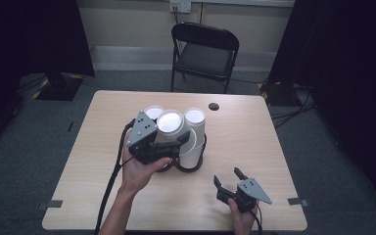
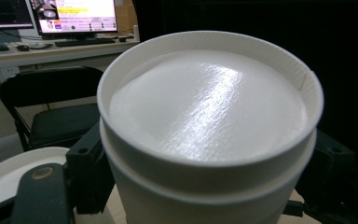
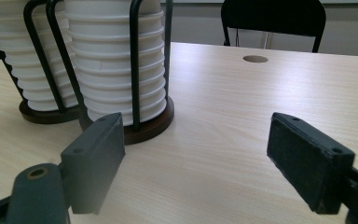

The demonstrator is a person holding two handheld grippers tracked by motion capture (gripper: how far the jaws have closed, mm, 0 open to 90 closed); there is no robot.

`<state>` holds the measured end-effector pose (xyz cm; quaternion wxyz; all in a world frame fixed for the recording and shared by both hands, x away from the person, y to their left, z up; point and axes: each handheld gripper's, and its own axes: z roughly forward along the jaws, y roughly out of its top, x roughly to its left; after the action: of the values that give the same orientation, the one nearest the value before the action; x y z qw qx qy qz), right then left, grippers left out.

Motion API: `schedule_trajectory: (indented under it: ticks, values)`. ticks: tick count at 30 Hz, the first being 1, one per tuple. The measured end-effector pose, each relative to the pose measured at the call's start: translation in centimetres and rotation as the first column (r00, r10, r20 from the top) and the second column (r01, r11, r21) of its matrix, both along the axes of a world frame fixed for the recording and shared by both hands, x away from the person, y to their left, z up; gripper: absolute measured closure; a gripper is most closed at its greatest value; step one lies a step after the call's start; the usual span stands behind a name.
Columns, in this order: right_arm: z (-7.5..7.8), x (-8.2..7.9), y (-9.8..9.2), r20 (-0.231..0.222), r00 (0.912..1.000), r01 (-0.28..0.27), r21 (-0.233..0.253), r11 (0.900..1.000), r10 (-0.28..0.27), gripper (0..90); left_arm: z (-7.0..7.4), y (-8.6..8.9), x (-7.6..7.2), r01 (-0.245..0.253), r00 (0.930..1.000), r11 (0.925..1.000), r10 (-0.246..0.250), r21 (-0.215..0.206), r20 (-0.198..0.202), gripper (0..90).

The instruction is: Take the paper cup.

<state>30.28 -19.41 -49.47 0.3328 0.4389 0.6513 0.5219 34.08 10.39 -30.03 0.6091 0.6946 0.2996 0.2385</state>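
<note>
Three stacks of upturned white paper cups stand in a black wire rack (image 1: 192, 164) at the table's middle. My left gripper (image 1: 172, 142) is shut on the top cup (image 1: 170, 122) of the front left stack. In the left gripper view that cup (image 2: 209, 116) sits bottom-up between the two jaws, each pressed against a side. My right gripper (image 1: 227, 176) rests near the front right edge, open, with nothing between its fingers. In the right gripper view my right gripper (image 3: 193, 158) faces the rack's dark round base (image 3: 149, 128) and the ribbed cup stacks (image 3: 116, 60).
The wooden table (image 1: 254, 142) has a round cable hole (image 1: 214, 106) near its far edge. A black folding chair (image 1: 204, 51) stands behind it. Dark curtains hang on both sides. A desk with monitors (image 2: 74, 14) shows in the left gripper view.
</note>
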Motion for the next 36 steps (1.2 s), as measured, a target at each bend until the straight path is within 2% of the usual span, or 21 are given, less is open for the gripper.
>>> schedule_trajectory:
  ticks: [3,7,10,14,16,17,20,21,23,26,27,28,29,30,31,32,33,34,36]
  values:
    - [0.0,0.0,0.0,0.000,1.0000,-0.003,0.000,1.000,0.003,18.3,-0.7,0.3,-0.1,0.002,0.9997,0.9998,-0.002,-0.022,-0.026,20.5]
    - [0.0,0.0,0.0,-0.005,0.9993,-0.037,-0.003,0.999,0.037,18.5,-2.1,0.6,-0.3,-0.016,0.9973,0.9998,0.014,-0.015,-0.072,20.6]
    - [0.0,0.1,0.1,-0.013,0.9988,-0.048,-0.008,0.999,0.048,18.7,-2.6,0.8,-0.3,-0.008,0.9958,0.9997,0.005,-0.024,-0.092,20.6]
    - [0.1,0.2,0.3,-0.024,0.9991,-0.035,-0.022,0.999,0.035,24.7,-3.6,1.1,-0.3,-0.001,0.9933,0.9994,-0.003,-0.033,-0.115,20.5]
    - [0.1,0.2,0.3,-0.021,0.9989,-0.044,-0.029,0.999,0.043,25.1,-4.1,1.3,-0.4,0.005,0.9920,0.9993,-0.010,-0.038,-0.126,20.5]
    - [0.1,0.1,0.4,-0.017,0.9980,-0.062,-0.024,0.998,0.061,25.1,-4.7,1.6,-0.5,0.008,0.9896,0.9979,-0.017,-0.064,-0.143,20.6]
    - [0.1,0.0,0.5,-0.013,0.9974,-0.071,-0.028,0.997,0.071,25.1,-5.4,1.7,-0.7,0.011,0.9875,0.9972,-0.023,-0.074,-0.156,20.6]
    - [0.1,-0.1,0.7,-0.007,0.9973,-0.073,-0.036,0.997,0.073,27.7,-6.1,1.7,-0.8,0.015,0.9853,0.9971,-0.027,-0.074,-0.169,20.6]
    - [0.0,-0.2,0.9,-0.005,0.9975,-0.070,-0.037,0.997,0.070,30.5,-6.5,1.7,-0.9,0.018,0.9836,0.9966,-0.032,-0.080,-0.177,20.6]
    - [0.0,-0.5,1.5,0.007,0.9952,-0.098,-0.022,0.995,0.098,32.3,-7.2,1.7,-1.1,0.017,0.9806,0.9957,-0.035,-0.091,-0.193,20.6]
    - [0.0,-0.6,2.1,0.011,0.9920,-0.125,-0.022,0.992,0.126,32.4,-7.4,1.6,-1.1,0.020,0.9801,0.9960,-0.036,-0.088,-0.195,20.6]
    - [0.0,-0.6,2.1,0.011,0.9920,-0.125,-0.022,0.992,0.126,32.4,-7.6,1.5,-1.2,0.022,0.9791,0.9971,-0.036,-0.072,-0.200,20.6]
    - [0.0,-0.7,2.7,0.019,0.9864,-0.163,-0.011,0.987,0.163,33.2,-7.9,1.2,-1.4,0.028,0.9778,0.9987,-0.036,-0.044,-0.207,20.6]
    - [0.0,-0.7,2.7,0.019,0.9864,-0.163,-0.011,0.987,0.163,33.2,-7.9,1.2,-1.4,0.028,0.9778,0.9987,-0.036,-0.044,-0.207,20.6]
    - [0.0,-0.9,3.4,0.018,0.9786,-0.205,-0.010,0.979,0.205,34.9,-8.1,1.2,-1.4,0.031,0.9772,0.9988,-0.038,-0.039,-0.209,20.6]
    - [0.0,-0.9,3.4,0.018,0.9786,-0.205,-0.010,0.979,0.205,34.9,-8.2,1.2,-1.6,0.031,0.9758,0.9985,-0.040,-0.045,-0.215,20.6]
    - [0.0,-1.1,4.1,0.023,0.9698,-0.243,-0.010,0.970,0.243,35.5,-8.5,1.3,-1.8,0.032,0.9743,0.9981,-0.043,-0.053,-0.221,20.6]
    - [0.0,-1.1,4.1,0.023,0.9698,-0.243,-0.010,0.970,0.243,35.5,-8.5,1.3,-1.8,0.032,0.9743,0.9981,-0.043,-0.053,-0.221,20.6]
    - [0.0,-1.4,4.8,0.037,0.9597,-0.279,-0.007,0.960,0.279,36.4,-8.8,1.4,-2.1,0.032,0.9721,0.9978,-0.044,-0.059,-0.230,20.6]
